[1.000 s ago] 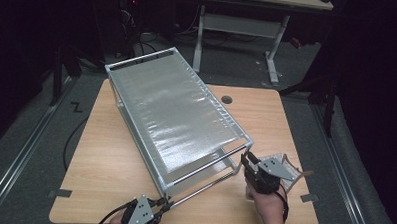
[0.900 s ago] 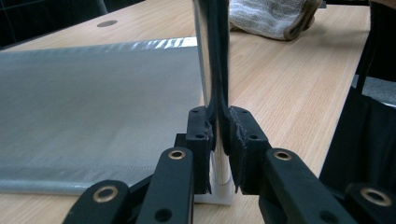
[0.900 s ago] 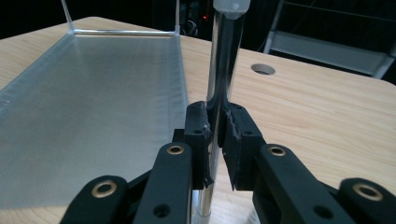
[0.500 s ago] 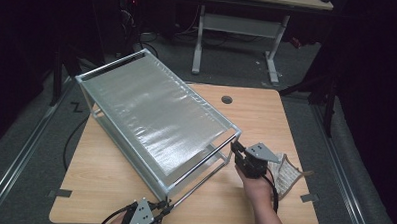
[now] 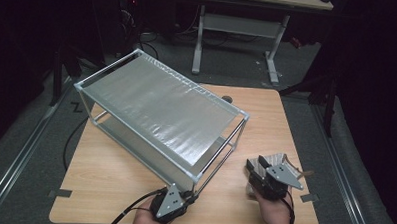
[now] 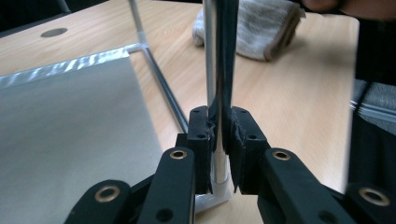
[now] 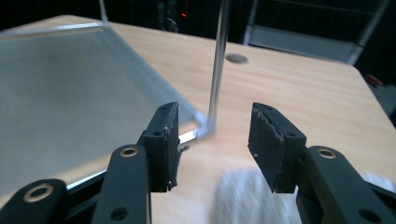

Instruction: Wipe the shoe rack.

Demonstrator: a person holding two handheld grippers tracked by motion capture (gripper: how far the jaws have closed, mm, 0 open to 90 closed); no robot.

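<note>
The room is dark, with a grey floor (image 5: 30,136) and a second table (image 5: 240,13) far past both sets of jaws. Nearer stands the wooden worktop (image 5: 281,125), light brown and smooth, with a small dark round hole (image 5: 228,99) in it beyond the rack.

The big metal rack (image 5: 161,110) stands on the worktop in front of the jaws. It has thin silver bars and two flat shiny shelves, one above the other.

The left gripper (image 6: 219,140) is clenched on an upright corner bar (image 6: 211,70) of the rack, right down by the foot of the bar. The bar rises straight up between its jaws.

The right gripper (image 7: 212,144) has just been opening; its jaws are apart with nothing between them. Another corner of the rack is just ahead of them. A grey cloth (image 6: 261,28) lies on the worktop under the right gripper.
</note>
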